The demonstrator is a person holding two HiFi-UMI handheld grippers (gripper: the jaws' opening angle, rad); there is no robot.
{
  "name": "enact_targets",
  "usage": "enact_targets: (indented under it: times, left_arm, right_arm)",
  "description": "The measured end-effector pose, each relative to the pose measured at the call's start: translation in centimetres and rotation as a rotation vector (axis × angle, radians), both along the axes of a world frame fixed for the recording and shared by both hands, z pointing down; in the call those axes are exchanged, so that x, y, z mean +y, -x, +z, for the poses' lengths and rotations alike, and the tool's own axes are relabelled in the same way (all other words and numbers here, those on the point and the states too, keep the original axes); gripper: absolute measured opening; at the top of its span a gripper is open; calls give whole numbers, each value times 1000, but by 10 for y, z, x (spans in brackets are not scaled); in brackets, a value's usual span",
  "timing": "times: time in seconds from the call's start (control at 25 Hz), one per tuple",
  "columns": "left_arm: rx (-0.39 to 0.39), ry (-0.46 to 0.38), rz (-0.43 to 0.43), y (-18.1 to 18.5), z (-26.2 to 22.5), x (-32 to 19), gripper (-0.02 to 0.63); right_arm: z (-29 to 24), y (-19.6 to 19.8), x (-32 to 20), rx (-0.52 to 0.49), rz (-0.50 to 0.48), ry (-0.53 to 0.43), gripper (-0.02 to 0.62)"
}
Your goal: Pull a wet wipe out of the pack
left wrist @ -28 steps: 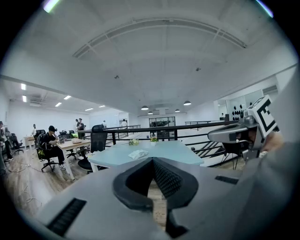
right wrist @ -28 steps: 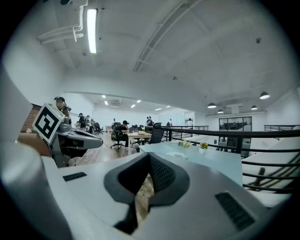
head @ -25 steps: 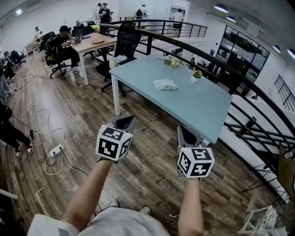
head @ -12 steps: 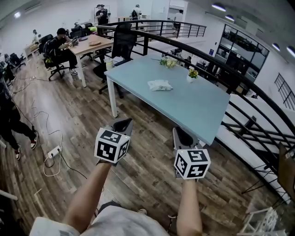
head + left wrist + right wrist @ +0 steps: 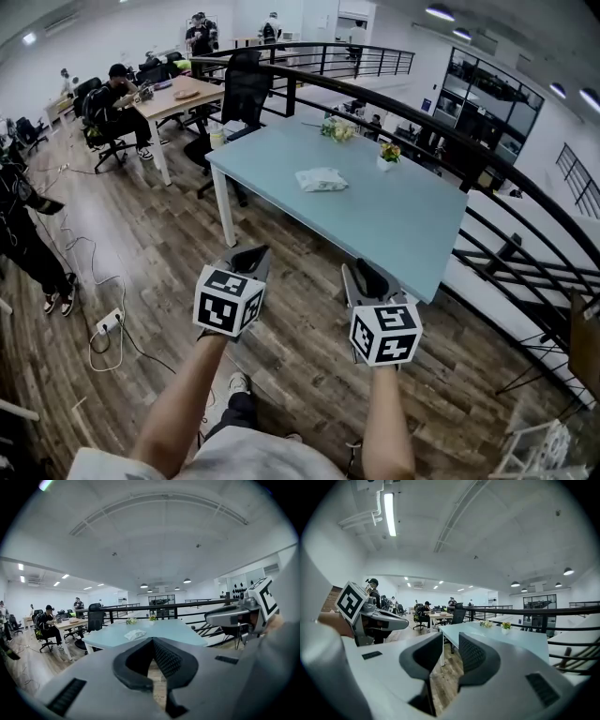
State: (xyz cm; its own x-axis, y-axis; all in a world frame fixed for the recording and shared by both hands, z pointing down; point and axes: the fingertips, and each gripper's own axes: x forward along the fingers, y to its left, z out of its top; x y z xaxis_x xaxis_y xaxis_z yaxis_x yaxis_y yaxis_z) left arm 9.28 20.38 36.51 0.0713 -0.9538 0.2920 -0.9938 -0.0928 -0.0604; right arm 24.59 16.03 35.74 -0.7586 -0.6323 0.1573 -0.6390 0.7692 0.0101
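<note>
The wet wipe pack (image 5: 321, 179) is a pale crumpled packet lying on the light blue table (image 5: 403, 230), well ahead of both grippers. In the left gripper view the pack (image 5: 135, 634) shows far off, above the jaw tips. My left gripper (image 5: 248, 258) is held over the wooden floor short of the table; it is shut, tips meeting, with nothing in it. My right gripper (image 5: 359, 274) hovers beside it near the table's front corner. Its jaws are opening, with a narrow gap and nothing between them (image 5: 450, 645).
Two small flower pots (image 5: 388, 152) stand at the table's far side by a black railing (image 5: 487, 164). A black office chair (image 5: 246, 86) is behind the table. People sit at a wooden desk (image 5: 178, 92). A person (image 5: 23, 225) stands left; cables (image 5: 103, 323) lie on the floor.
The table has drawn nearer as both grippers moved toward it. The right jaws have parted a little. A standing person has come further into view at the left.
</note>
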Motion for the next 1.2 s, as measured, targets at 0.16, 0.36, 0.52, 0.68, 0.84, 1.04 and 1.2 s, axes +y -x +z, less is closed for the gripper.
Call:
enact_targets:
  times: [0.16, 0.36, 0.52, 0.68, 0.84, 1.04, 1.2]
  left_arm:
    - [15, -6, 30, 18, 0, -28, -8]
    - [13, 0, 63, 52, 3, -68, -7]
    - [13, 2, 82, 87, 1, -97, -6]
    - [15, 11, 108, 117, 2, -121, -6]
    - [18, 18, 139, 145, 3, -142, -6]
    - [32, 10, 184, 166, 1, -165, -6]
    - [36, 13, 220, 176, 3, -179, -6]
  right_arm:
    - [0, 18, -23, 11, 25, -9, 107]
    - [0, 51, -59, 19, 64, -2, 140]
    - [-2, 83, -83, 24, 85, 3, 153]
    - [-3, 108, -104, 14, 125, 11, 187]
    - [-7, 132, -119, 27, 158, -4, 202]
    - [-6, 156, -133, 38, 186, 8, 236]
    - [-5, 172, -143, 45, 203, 15, 256]
